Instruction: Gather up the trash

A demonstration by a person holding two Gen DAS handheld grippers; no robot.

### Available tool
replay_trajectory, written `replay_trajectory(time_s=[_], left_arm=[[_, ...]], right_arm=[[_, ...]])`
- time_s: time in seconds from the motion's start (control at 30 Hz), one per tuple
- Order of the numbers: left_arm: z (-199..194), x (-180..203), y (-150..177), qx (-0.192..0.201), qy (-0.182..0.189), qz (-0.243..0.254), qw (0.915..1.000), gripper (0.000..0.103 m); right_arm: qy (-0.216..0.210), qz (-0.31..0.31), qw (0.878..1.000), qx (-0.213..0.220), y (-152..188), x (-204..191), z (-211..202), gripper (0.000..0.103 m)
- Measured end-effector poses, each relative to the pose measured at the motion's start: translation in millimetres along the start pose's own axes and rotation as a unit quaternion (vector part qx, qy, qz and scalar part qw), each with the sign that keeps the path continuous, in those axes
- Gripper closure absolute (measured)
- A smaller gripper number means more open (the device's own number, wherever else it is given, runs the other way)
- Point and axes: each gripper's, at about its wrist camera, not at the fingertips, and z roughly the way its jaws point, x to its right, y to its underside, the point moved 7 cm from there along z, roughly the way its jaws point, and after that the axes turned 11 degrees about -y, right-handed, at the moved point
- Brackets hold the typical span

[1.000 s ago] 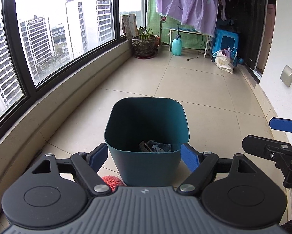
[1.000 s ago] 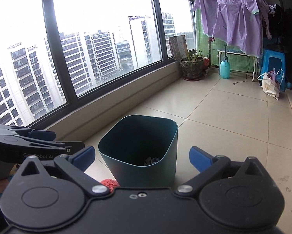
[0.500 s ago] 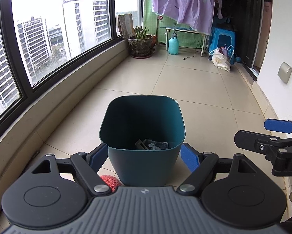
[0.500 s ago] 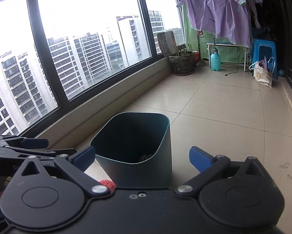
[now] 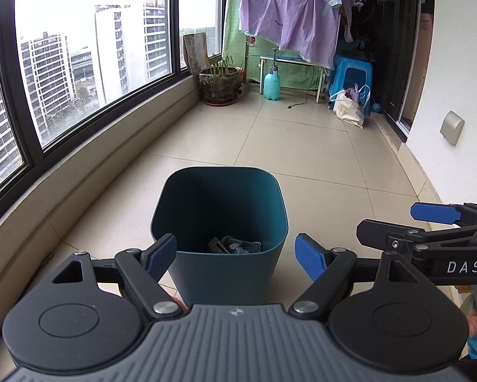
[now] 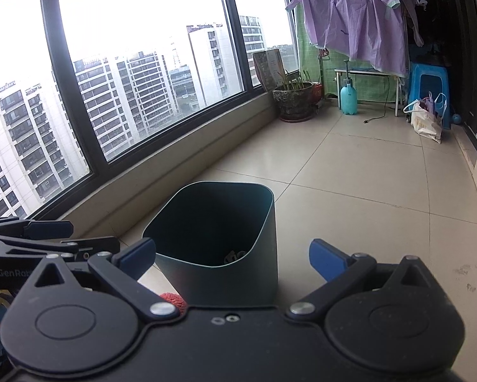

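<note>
Teal plastic fills the middle of both views — the trash bin (image 5: pixel 219 222) is stood upright on the pale tiled floor (image 5: pixel 302 159), close to the low sill under the windows (image 5: pixel 79 47). Inside it, at the bottom, a small heap of trash (image 5: pixel 233 245) is seen: dark and bluish scraps, too crumpled to be told apart. The left gripper (image 5: pixel 237 254) is held just in front of the bin, its blue-padded fingers (image 5: pixel 308 256) spread wide to either side of the rim, and nothing is gripped between them. The right gripper (image 6: pixel 232 256) is likewise held released, its jaws parted on both sides of the bin's near wall, with nothing clasped. Each tool is caught at the edge of the other's view, so they are held side by side and near each other. A red knitted thing (image 6: pixel 174 300) is glimpsed on the floor at the bin's near foot, mostly hidden behind the gripper bodies — whether it touches the bin cannot be told. Farther down the balcony, a potted plant (image 5: pixel 220 82) is set by the windows, a light blue spray bottle (image 5: pixel 272 84) beside it, a purple garment (image 5: pixel 289 16) is hung above, and a blue stool (image 5: pixel 353 78) with a white bag (image 5: pixel 348 111) at its foot is placed by the wall.
</note>
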Motion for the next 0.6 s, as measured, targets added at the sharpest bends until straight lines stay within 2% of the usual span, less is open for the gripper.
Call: replay_trajectory(time_s=[0.33, 0.47, 0.6], left_arm=[[-4.3, 2.0, -0.2, 0.001, 0.017, 0.005, 0.9999, 0.021], [-7.3, 0.7, -1.5, 0.006, 0.03, 0.001, 0.9995, 0.018], [-7.8, 0.7, -3.4, 0.011, 0.027, 0.001, 0.9996, 0.014]], right_arm=[[0.01, 0.007, 1.0, -0.003, 2.1, -0.2, 2.1, 0.0], [0.011, 0.009, 1.0, -0.002, 1.1, -0.5, 2.2, 0.0], [0.008, 0.008, 1.0, -0.001, -0.3, 0.2, 1.4, 0.0]])
